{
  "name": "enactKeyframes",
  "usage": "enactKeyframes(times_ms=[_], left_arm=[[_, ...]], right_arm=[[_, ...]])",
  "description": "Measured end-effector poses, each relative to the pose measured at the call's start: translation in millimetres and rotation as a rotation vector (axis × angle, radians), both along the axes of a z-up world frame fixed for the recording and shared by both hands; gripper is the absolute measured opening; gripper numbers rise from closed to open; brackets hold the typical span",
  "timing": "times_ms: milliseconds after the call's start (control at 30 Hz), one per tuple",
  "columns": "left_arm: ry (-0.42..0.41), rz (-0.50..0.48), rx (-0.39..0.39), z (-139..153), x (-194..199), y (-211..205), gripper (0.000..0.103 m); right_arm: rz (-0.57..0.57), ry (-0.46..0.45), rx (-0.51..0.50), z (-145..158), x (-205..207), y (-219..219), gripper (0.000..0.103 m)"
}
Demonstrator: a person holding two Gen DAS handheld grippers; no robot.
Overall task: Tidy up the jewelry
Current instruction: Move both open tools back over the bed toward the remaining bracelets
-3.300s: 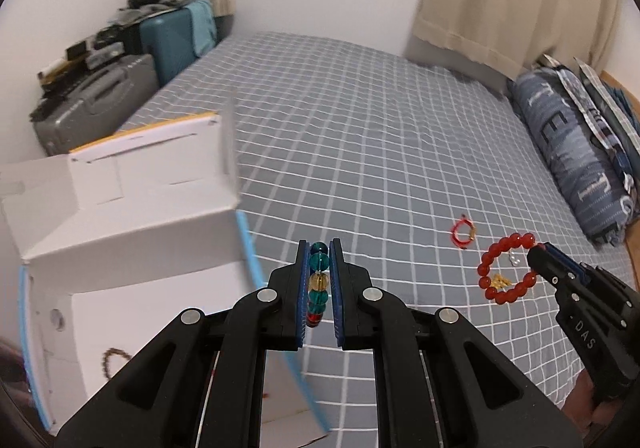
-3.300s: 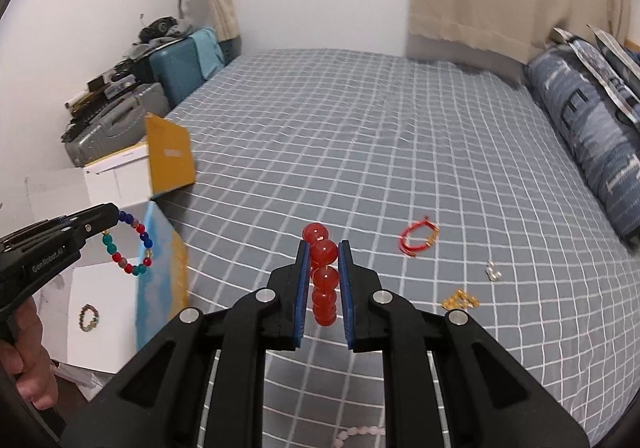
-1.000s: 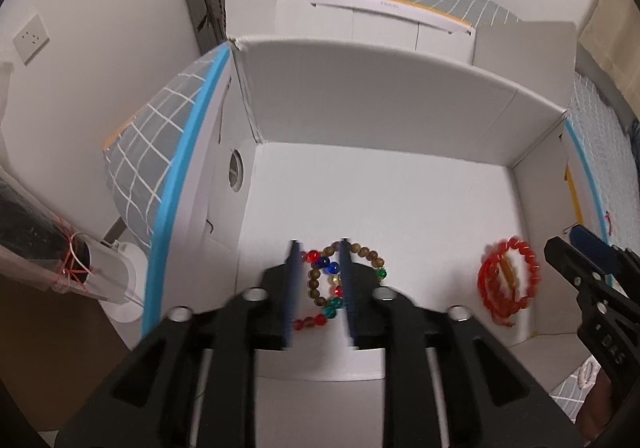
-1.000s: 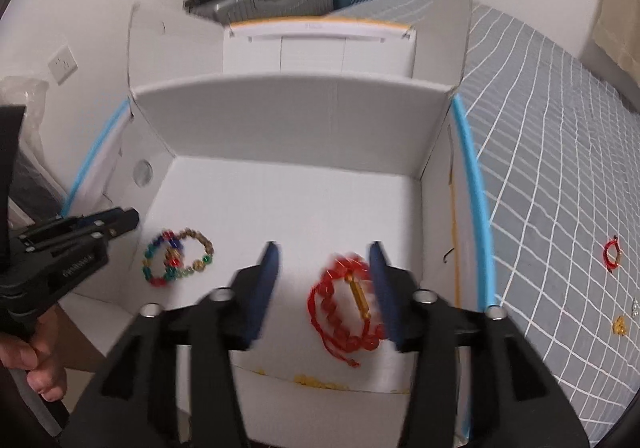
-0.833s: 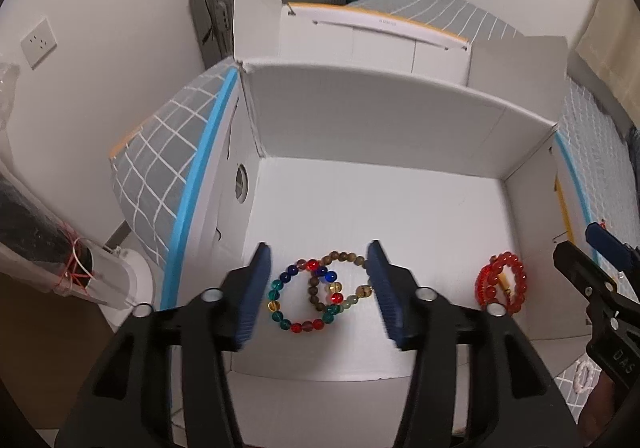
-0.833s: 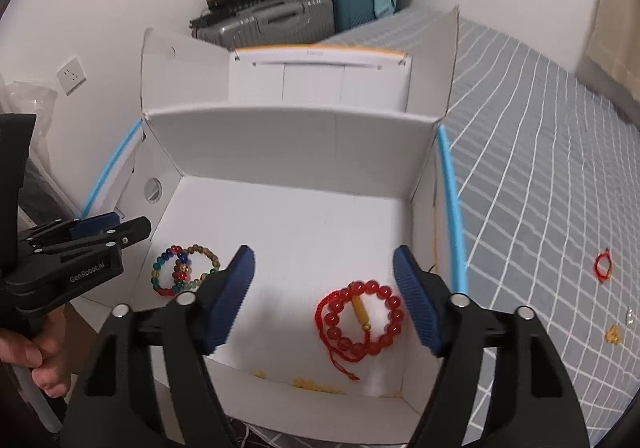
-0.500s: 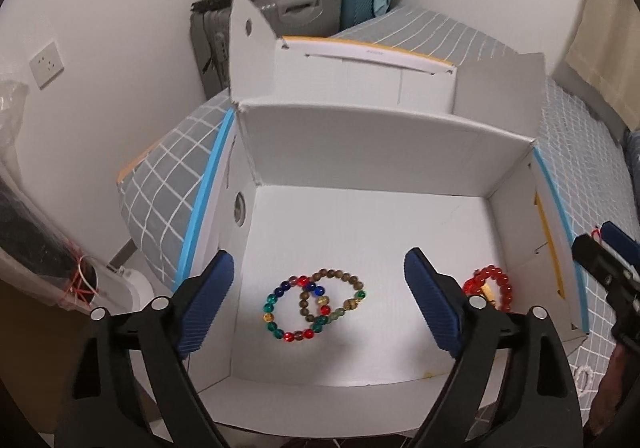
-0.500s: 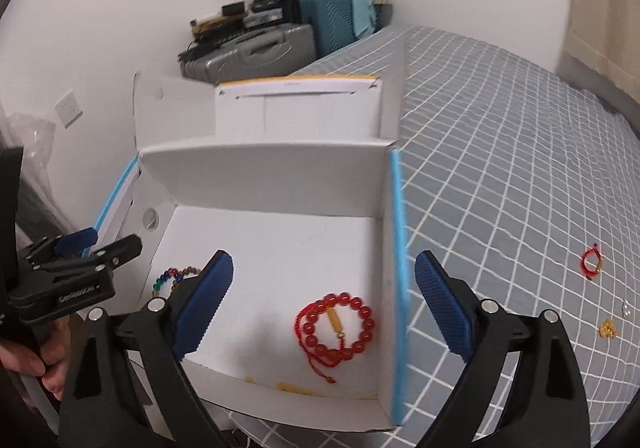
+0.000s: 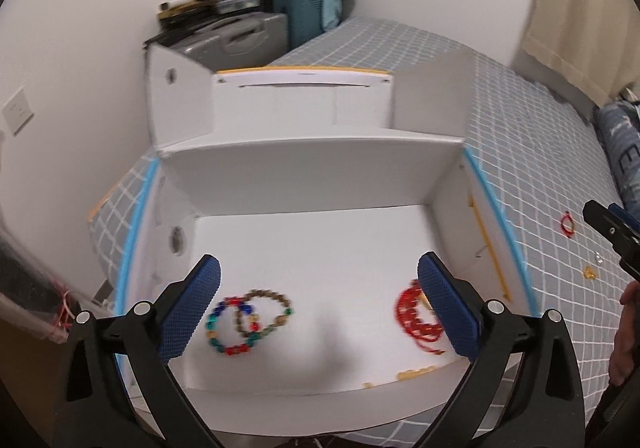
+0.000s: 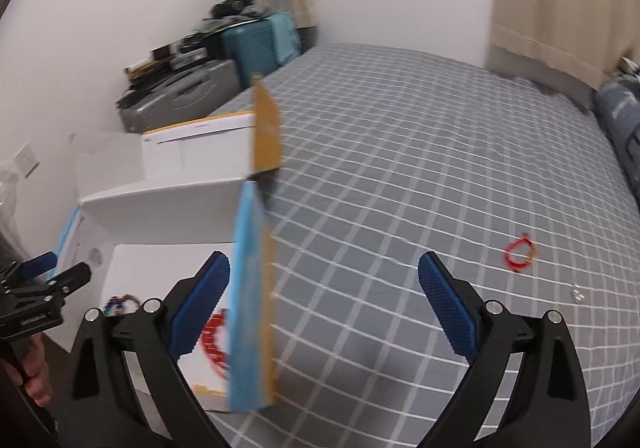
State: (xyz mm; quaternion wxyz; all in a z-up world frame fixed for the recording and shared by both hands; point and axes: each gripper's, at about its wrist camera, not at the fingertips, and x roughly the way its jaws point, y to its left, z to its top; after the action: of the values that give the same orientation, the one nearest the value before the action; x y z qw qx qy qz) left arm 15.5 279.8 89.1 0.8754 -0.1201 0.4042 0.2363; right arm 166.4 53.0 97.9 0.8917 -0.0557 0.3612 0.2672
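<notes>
The left gripper [image 9: 318, 304] was opening, jaws wide apart, nothing between the pads, poised above the open white box [image 9: 312, 167]. The right gripper [image 10: 324, 304] stood wide apart and empty above the box's blue edge and the checked bed [image 10: 400, 187]. On the box floor lay a multicoloured bracelet [image 9: 230, 332] overlapping a brown bracelet [image 9: 266, 310], with a red bracelet [image 9: 416, 322] well apart. A red ring [image 10: 519, 251] and small pieces lay on the bed.
</notes>
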Motion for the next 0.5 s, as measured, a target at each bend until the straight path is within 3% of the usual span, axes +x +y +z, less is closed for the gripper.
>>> enactKeyframes(times_ms=[500], left_arm=[[0.007,-0.247,0.034,-5.3,69.3,-98.5,0.097]], right_arm=[[-0.225,0.037,-0.033,-25.3,44.5,-118.1,0.091]])
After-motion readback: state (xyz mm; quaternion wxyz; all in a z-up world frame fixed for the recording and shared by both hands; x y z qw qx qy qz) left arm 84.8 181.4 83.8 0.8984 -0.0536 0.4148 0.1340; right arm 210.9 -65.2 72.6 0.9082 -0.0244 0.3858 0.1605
